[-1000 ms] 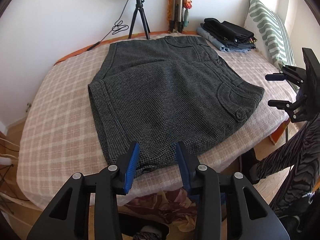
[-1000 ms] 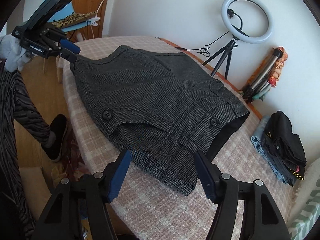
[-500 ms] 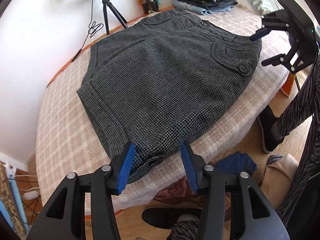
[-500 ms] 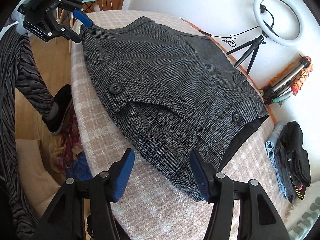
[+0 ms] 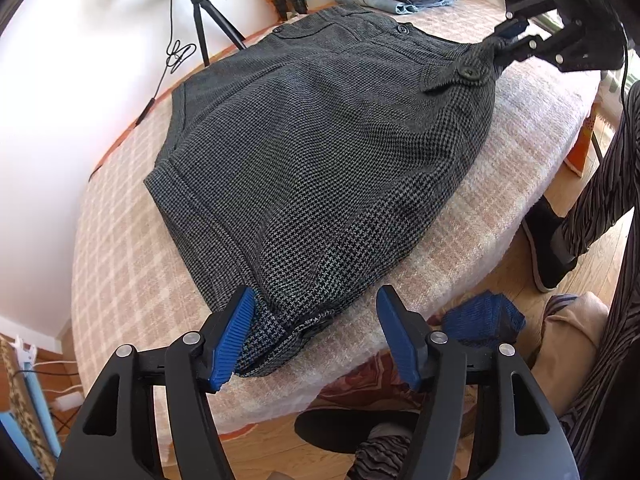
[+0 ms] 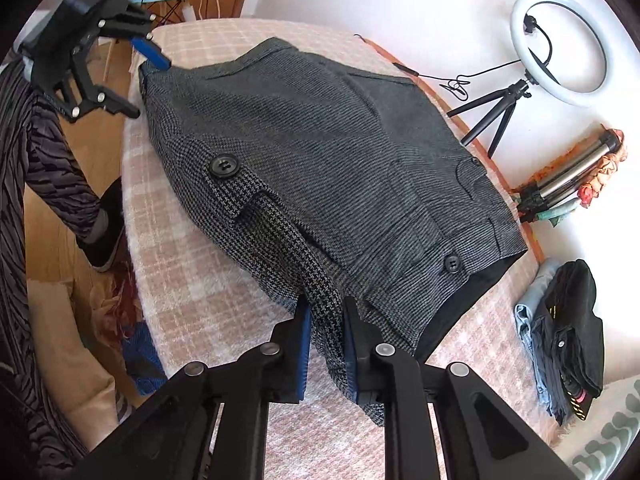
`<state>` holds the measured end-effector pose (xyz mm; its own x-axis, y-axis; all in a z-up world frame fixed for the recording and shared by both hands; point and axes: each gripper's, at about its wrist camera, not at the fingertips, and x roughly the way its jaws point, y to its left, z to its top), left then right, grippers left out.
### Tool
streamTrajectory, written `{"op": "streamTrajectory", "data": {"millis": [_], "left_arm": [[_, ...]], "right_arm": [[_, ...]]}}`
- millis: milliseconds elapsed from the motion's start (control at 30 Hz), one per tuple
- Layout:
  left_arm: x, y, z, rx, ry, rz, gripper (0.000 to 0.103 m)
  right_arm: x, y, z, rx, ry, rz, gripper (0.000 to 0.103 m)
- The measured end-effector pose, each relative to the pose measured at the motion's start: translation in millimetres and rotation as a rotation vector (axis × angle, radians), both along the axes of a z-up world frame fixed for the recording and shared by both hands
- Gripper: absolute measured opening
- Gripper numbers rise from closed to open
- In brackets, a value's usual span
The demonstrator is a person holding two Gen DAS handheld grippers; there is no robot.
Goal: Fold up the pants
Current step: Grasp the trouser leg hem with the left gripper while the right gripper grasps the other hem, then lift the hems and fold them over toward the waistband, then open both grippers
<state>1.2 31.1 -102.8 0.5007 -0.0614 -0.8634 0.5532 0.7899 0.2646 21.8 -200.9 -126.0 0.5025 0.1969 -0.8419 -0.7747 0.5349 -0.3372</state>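
Observation:
Dark grey houndstooth pants (image 5: 320,152) lie folded on a checked pink blanket (image 5: 132,264); they also show in the right wrist view (image 6: 340,168). My left gripper (image 5: 316,336) is open, its blue pads either side of the near hem corner. In the right wrist view the left gripper (image 6: 146,76) shows at the pants' far corner. My right gripper (image 6: 326,354) is shut on the pants' waist corner near a pocket flap. In the left wrist view the right gripper (image 5: 508,40) pinches that corner, lifted a little.
A ring light on a tripod (image 6: 556,52) stands by the wall, with folded tripods (image 6: 568,180) beside it. A pile of folded clothes (image 6: 568,336) lies on the blanket. A striped pillow (image 6: 608,448) lies at the edge. The person's legs (image 5: 592,208) stand right of the bed.
My right gripper has moved in and shut on the pants' waist corner. My left gripper has come closer to the hem corner, still open.

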Motion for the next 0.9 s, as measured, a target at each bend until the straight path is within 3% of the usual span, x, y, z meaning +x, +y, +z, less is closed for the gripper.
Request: {"op": "streamTrajectory", "data": {"millis": [233,300,467,600,900], "left_arm": [[6,4,-4,-0.014,-0.016,0.026,0.062],[7,6,-5,-0.016,-0.013,0.03,0.044],[9,9,-7,-0.035,0.001,0.023,0.026],[10,9,11,-0.07,-0.081,0.071,0.014],[53,17,83,-0.213,-0.316,0.207,0.013]], "right_arm": [[6,0,17,0.039,0.001,-0.029,0.011],[8,-2,18,0.051,0.009,-0.041,0.011],[10,-6,21,0.087,0.012,-0.066,0.011],[7,-6,21,0.099,-0.008,-0.088,0.011],[22,-21,62,0.23,-0.081,-0.169,0.011]]}}
